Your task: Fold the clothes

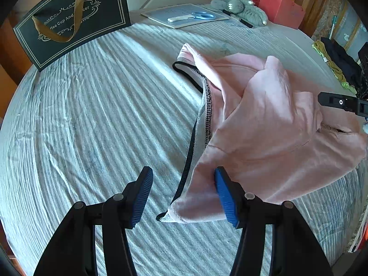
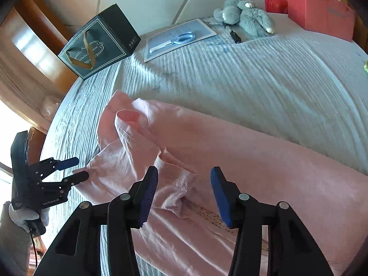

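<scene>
A pink garment (image 1: 271, 119) with a black-trimmed grey waistband lies crumpled on the striped bedspread (image 1: 92, 119). My left gripper (image 1: 184, 195) is open, its blue pads either side of the garment's near corner, not closed on it. In the right wrist view the pink garment (image 2: 230, 161) spreads across the bed. My right gripper (image 2: 184, 195) is open just above a bunched fold of the cloth. The left gripper (image 2: 76, 169) also shows there, open, at the garment's left edge. The right gripper's tip shows at the right edge of the left wrist view (image 1: 340, 102).
A dark gift bag (image 1: 71, 20) stands at the back left. A blue folder with scissors (image 1: 191, 16), a grey plush toy (image 1: 239, 7), a pen and a red bag (image 1: 283, 7) lie at the back. Dark and yellow clothes (image 1: 340, 66) lie at the right.
</scene>
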Tool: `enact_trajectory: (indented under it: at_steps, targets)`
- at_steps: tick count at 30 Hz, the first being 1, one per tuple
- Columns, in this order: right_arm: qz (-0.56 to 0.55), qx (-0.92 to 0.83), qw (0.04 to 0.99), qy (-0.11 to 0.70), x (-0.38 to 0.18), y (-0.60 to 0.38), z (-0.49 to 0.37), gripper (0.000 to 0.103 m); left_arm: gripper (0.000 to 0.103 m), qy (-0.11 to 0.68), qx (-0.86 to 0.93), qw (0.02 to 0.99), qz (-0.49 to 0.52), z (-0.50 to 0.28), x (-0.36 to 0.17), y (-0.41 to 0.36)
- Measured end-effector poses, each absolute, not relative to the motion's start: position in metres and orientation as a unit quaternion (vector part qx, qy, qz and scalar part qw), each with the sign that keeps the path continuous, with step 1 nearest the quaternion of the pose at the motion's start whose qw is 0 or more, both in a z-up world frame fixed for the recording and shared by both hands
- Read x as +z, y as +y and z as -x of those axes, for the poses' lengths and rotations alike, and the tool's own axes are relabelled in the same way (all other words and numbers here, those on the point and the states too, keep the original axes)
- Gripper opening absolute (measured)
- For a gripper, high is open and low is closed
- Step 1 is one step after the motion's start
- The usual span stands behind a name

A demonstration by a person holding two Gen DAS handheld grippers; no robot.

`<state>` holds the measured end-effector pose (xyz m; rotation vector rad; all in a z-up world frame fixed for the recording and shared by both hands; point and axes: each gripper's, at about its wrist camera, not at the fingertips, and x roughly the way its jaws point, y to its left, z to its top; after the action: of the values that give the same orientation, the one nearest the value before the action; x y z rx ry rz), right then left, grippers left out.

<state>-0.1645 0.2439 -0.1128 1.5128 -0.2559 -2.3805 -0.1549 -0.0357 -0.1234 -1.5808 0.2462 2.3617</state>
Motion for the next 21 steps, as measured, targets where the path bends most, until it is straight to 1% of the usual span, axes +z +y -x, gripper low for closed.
enact_trajectory:
  at_steps: [1, 2, 3, 5, 7, 8, 10, 14, 16, 19, 21]
  targets:
    - [-0.529, -0.831, 0.155, -0.076, -0.118, 0.238, 0.164, 0.022, 0.058, 0.088, 0.818, 0.141, 0.55, 0.153, -0.125, -0.037]
    - [-0.538, -0.833, 0.126, -0.035, -0.124, 0.234, 0.165, 0.015, 0.059, 0.09, 0.818, 0.137, 0.552, 0.15, -0.127, -0.039]
    - [-0.545, -0.833, 0.093, 0.008, -0.131, 0.23, 0.166, 0.017, 0.06, 0.092, 0.817, 0.134, 0.554, 0.149, -0.128, -0.04]
    - [-0.541, -0.837, 0.077, -0.017, -0.128, 0.244, 0.165, 0.016, 0.06, 0.093, 0.814, 0.131, 0.559, 0.151, -0.128, -0.038]
    - [-0.531, -0.844, 0.061, -0.053, -0.117, 0.267, 0.16, 0.017, 0.06, 0.09, 0.817, 0.14, 0.552, 0.152, -0.119, -0.033]
    - [-0.521, -0.848, 0.06, -0.075, -0.11, 0.282, 0.156, 0.018, 0.06, 0.087, 0.82, 0.148, 0.545, 0.152, -0.113, -0.03]
    - [-0.511, -0.852, 0.051, -0.103, -0.098, 0.31, 0.14, 0.023, 0.06, 0.078, 0.829, 0.175, 0.526, 0.155, -0.098, -0.017]
    - [-0.511, -0.853, 0.037, -0.101, -0.088, 0.353, 0.103, 0.024, 0.06, 0.092, 0.833, 0.224, 0.497, 0.171, -0.081, 0.034]
    - [-0.52, -0.848, 0.013, -0.101, -0.09, 0.372, 0.082, 0.024, 0.06, 0.113, 0.831, 0.229, 0.495, 0.187, -0.086, 0.057]
    - [-0.539, -0.831, -0.007, -0.138, -0.101, 0.402, 0.053, 0.024, 0.06, 0.137, 0.822, 0.229, 0.502, 0.213, -0.103, 0.086]
    - [-0.552, -0.82, -0.013, -0.152, -0.111, 0.416, 0.032, 0.024, 0.06, 0.156, 0.816, 0.211, 0.514, 0.223, -0.12, 0.101]
